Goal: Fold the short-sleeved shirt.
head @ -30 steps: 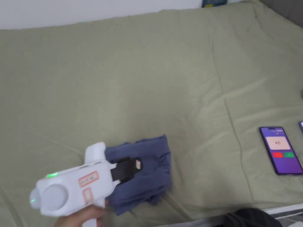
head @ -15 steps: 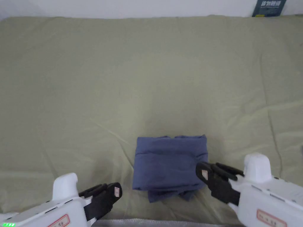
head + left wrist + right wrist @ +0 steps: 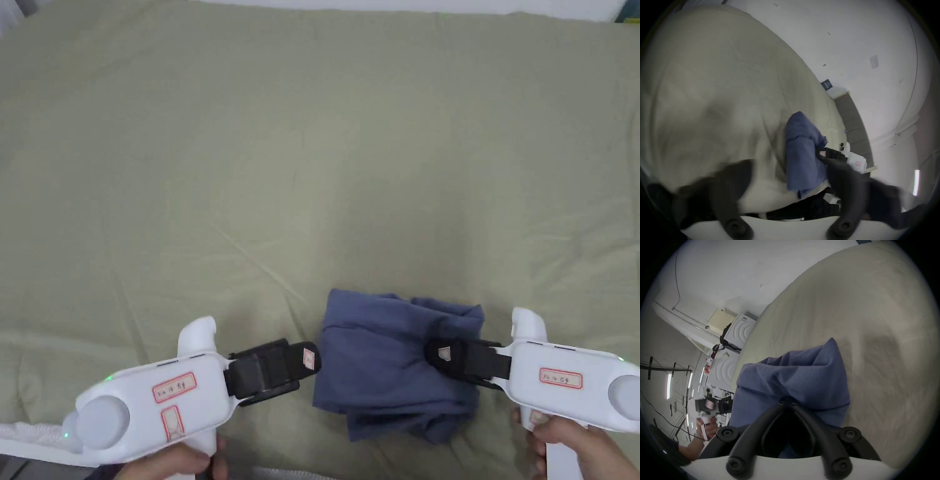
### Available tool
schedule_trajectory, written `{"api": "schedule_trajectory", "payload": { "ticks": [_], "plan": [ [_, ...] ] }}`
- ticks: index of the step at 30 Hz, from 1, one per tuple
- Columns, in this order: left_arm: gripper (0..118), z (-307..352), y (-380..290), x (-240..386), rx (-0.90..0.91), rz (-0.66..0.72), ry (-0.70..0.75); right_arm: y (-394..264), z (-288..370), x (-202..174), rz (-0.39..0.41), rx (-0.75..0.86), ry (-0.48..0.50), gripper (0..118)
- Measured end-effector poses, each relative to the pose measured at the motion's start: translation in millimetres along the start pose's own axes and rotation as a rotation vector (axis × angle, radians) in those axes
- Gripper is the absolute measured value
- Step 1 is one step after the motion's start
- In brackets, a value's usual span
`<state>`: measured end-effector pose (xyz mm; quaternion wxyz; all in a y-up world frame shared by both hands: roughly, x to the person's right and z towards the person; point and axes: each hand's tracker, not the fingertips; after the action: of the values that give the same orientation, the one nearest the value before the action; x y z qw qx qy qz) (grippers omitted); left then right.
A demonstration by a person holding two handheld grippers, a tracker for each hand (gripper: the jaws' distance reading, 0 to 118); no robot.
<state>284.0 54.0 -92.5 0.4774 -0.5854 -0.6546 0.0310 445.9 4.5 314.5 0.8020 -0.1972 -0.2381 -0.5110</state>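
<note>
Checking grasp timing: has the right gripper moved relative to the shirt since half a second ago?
Yes. The right gripper has moved inward onto the blue shirt and pinches a bunched fold; before, it sat at the shirt's right edge.

Head view looks steeply down on the bed (image 3: 312, 156) from its near edge, the blue shirt (image 3: 387, 369) low in frame and close. Left gripper view rides behind the left tongs (image 3: 791, 175), rolled sideways, low over the bed just left of the shirt (image 3: 800, 155), facing right across it toward the right tongs (image 3: 823, 154) and a white wall behind. Right gripper view sits right against the shirt (image 3: 794, 382), facing left across it to the left tongs (image 3: 711, 404) and room beyond. All three share the shirt and surrounding bed.
</note>
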Motion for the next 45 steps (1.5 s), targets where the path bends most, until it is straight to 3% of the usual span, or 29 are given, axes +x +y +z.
{"api": "schedule_trajectory", "payload": {
  "ticks": [6, 9, 11, 12, 14, 16, 17, 18, 19, 20, 22, 27, 34, 38, 45],
  "plan": [
    [118, -63.5, 36.3, -27.9, -0.135, 0.073, -0.096, 1.1, 0.1, 8.1, 0.004, -0.011, 0.035, 3],
    [117, -93.6, 39.1, -23.4, -0.193, 0.114, -0.267, 1.3, -0.4, 7.0, 0.007, -0.013, 0.036, 3],
    [117, -116.4, 34.5, -14.9, -0.279, 0.215, -0.309, 1.5, -0.4, 7.4, 0.008, -0.014, 0.039, 3],
    [118, -125.7, 29.9, -9.3, -0.299, 0.218, -0.325, 1.5, -0.5, 8.1, 0.004, -0.015, 0.044, 3],
    [118, -126.2, 25.9, 4.2, -0.270, 0.075, -0.235, 0.3, 0.5, 8.7, 0.004, -0.012, 0.050, 3],
    [113, -117.2, 25.3, 12.0, -0.270, 0.062, -0.195, -1.0, 1.6, 9.3, 0.002, -0.005, 0.056, 3],
    [101, -113.4, 26.1, 13.0, -0.278, 0.081, -0.156, -2.0, 2.7, 9.5, 0.000, -0.001, 0.061, 3],
    [73, -108.2, 27.2, 13.4, -0.270, 0.101, -0.082, -3.0, 4.0, 9.7, 0.002, 0.002, 0.066, 3],
    [27, -103.5, 28.2, 15.1, -0.247, 0.088, 0.022, -4.0, 5.7, 9.5, 0.006, 0.007, 0.070, 3],
    [27, -103.1, 25.2, 14.0, -0.235, 0.054, 0.073, -4.8, 8.9, 7.8, 0.016, 0.018, 0.079, 2],
    [27, -105.4, 20.0, 11.5, -0.252, 0.063, -0.024, -8.2, 17.8, -2.8, 0.033, 0.044, 0.060, 2],
    [27, -88.3, 29.6, 22.8, -0.250, 0.015, -0.031, -35.1, 66.2, -38.0, 0.119, 0.084, 0.001, 2],
    [27, -0.5, 90.4, -16.9, -0.198, -0.051, 0.054, -109.8, 106.1, -81.1, 0.134, 0.042, -0.064, 2],
    [27, 72.2, 140.1, -74.2, -0.167, -0.023, 0.115, -136.5, 95.4, -101.6, 0.028, 0.054, -0.058, 2],
    [27, 181.7, 231.8, -159.5, -0.174, -0.021, 0.267, -153.7, 65.3, -130.9, -0.021, 0.062, -0.012, 2]
  ]
}}
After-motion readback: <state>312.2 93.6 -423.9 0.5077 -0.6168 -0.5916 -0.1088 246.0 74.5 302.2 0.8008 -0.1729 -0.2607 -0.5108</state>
